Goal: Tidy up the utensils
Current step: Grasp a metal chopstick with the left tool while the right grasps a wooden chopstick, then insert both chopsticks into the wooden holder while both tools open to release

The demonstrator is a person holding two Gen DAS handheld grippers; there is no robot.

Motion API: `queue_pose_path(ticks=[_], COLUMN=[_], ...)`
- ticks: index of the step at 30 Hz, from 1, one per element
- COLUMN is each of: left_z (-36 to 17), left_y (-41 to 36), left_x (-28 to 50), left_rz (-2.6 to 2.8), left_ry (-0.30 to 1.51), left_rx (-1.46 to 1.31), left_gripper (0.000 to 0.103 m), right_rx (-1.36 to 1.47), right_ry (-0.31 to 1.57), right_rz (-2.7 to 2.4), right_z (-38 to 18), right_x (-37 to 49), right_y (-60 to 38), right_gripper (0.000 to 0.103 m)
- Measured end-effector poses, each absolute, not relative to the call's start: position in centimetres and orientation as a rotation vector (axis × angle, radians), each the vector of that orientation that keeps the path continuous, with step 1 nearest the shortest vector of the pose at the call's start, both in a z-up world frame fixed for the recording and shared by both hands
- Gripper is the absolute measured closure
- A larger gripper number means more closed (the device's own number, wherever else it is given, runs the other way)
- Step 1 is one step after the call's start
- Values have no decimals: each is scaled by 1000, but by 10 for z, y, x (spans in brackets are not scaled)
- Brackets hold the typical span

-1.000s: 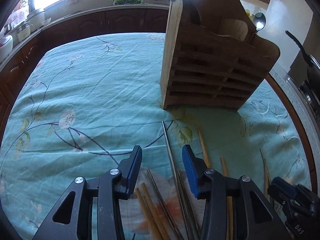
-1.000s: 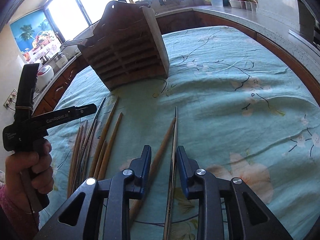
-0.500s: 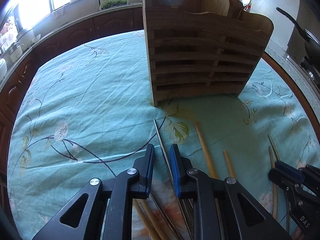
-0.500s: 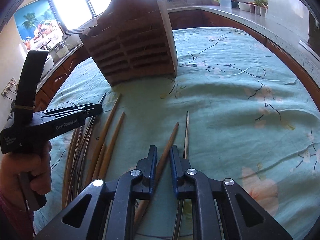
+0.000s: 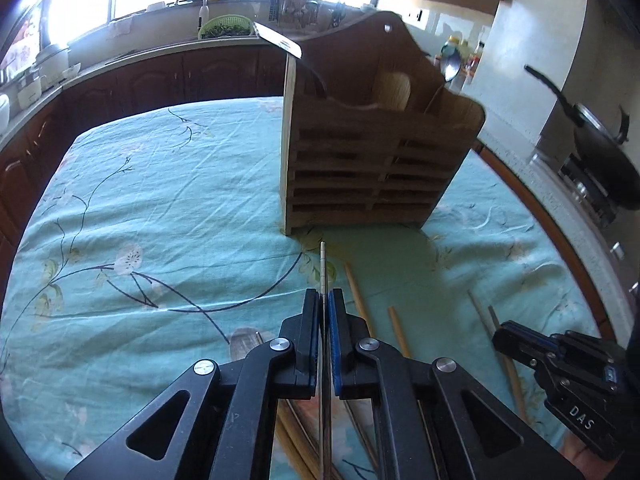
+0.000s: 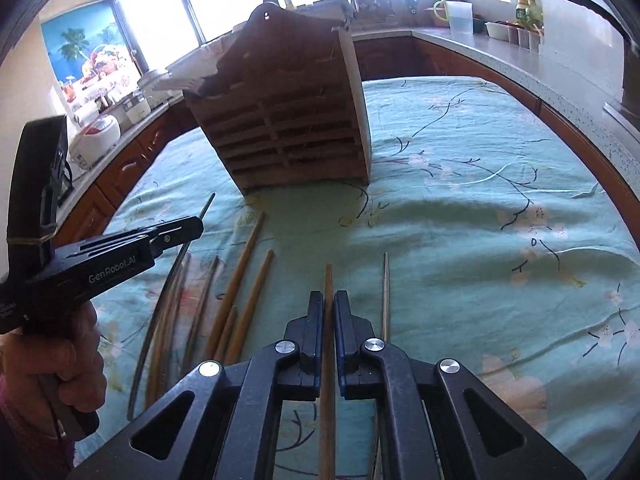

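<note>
Both closed in: left tool (image 5: pixel 324 300) clamps metal chopstick (image 5: pixel 323 268), right tool (image 6: pixel 328 304) clamps wooden chopstick (image 6: pixel 328 280).

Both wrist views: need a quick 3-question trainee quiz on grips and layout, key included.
1. True or false: the left gripper is shut on a brown wooden chopstick.
2. The right gripper holds: A) thin metal chopstick B) brown wooden chopstick C) nothing.
3. Fill in: the slatted wooden utensil holder stands on the ____ floral tablecloth.

Key:
1. False. It is shut on a thin metal chopstick, with its jaws just closed.
2. B. A second thin metal chopstick lies on the cloth beside it.
3. Teal.
</note>
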State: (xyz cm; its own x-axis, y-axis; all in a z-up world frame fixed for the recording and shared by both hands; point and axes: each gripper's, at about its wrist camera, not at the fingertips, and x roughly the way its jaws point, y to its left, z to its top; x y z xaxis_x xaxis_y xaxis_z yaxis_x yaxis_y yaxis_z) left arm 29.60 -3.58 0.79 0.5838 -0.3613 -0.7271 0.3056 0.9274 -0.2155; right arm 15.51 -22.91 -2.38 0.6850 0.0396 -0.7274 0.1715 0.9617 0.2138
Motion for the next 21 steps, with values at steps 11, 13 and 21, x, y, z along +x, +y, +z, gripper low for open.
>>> queue_pose_path(ticks=[11,13,21], left_z=[61,71,100], left_y=[22,31,55], left_x=[224,210,174], left_rz=[-464,-475,-504], left_ry=[719,699,632], left_rx=[-252,-268,-289], left_gripper=[100,100,100], right_rx=[326,325,294], right_ry=[638,608,506], right_rz=[-29,-23,-20], right_z=[41,52,89], right_x=[117,111,98], right_y=[-230,-230,-231], right_gripper=[98,98,98])
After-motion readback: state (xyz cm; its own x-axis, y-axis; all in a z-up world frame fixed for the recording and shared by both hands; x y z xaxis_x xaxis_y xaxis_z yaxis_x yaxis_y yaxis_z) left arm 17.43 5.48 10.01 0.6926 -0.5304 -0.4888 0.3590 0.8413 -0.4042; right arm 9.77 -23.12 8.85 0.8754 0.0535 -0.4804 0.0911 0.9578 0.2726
